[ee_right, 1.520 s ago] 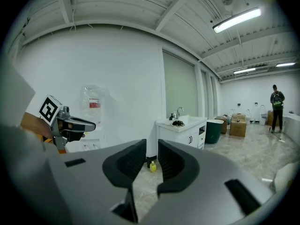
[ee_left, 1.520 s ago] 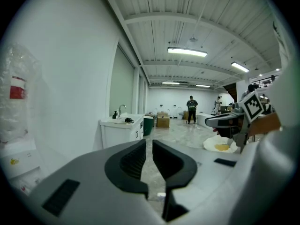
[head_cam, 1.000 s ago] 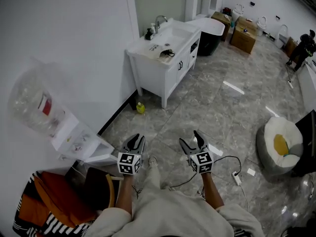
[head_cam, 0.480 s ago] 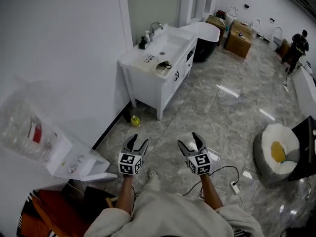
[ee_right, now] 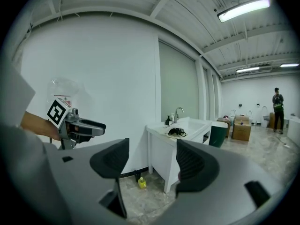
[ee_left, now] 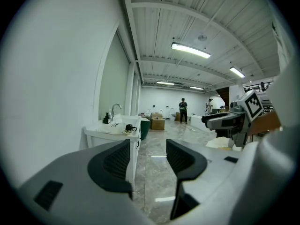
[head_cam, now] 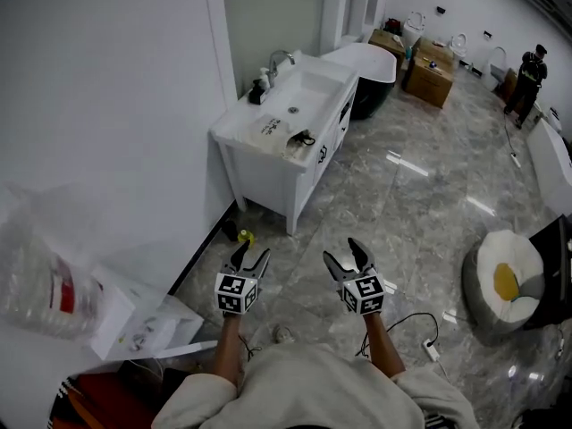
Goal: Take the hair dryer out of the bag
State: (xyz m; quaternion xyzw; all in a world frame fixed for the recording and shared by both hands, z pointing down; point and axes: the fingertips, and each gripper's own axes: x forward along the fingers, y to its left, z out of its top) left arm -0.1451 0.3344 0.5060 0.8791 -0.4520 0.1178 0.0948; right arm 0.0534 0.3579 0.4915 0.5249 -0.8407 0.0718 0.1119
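A small dark corded thing (head_cam: 302, 138) lies on a pale sheet or bag at the near end of a white vanity (head_cam: 268, 164). It is too small for me to tell what it is. It also shows in the left gripper view (ee_left: 128, 128) and the right gripper view (ee_right: 176, 132). My left gripper (head_cam: 248, 256) (ee_left: 147, 156) and right gripper (head_cam: 344, 250) (ee_right: 152, 165) hang side by side over the marble floor. Both point toward the vanity from some way off. Each is open with nothing between its jaws.
A sink with a faucet (head_cam: 277, 59) and a dark soap bottle (head_cam: 259, 89) fills the vanity top. A yellow bottle (head_cam: 247, 237) stands on the floor below it. A clear plastic bag (head_cam: 40, 266) and white box (head_cam: 134, 315) lie left; a beanbag (head_cam: 505, 280) and power strip (head_cam: 432, 349) right.
The vanity has come nearer as both grippers moved forward together. The left gripper's jaws, close together a second ago, now stand apart. The orange striped cloth at bottom left has slid almost out of view.
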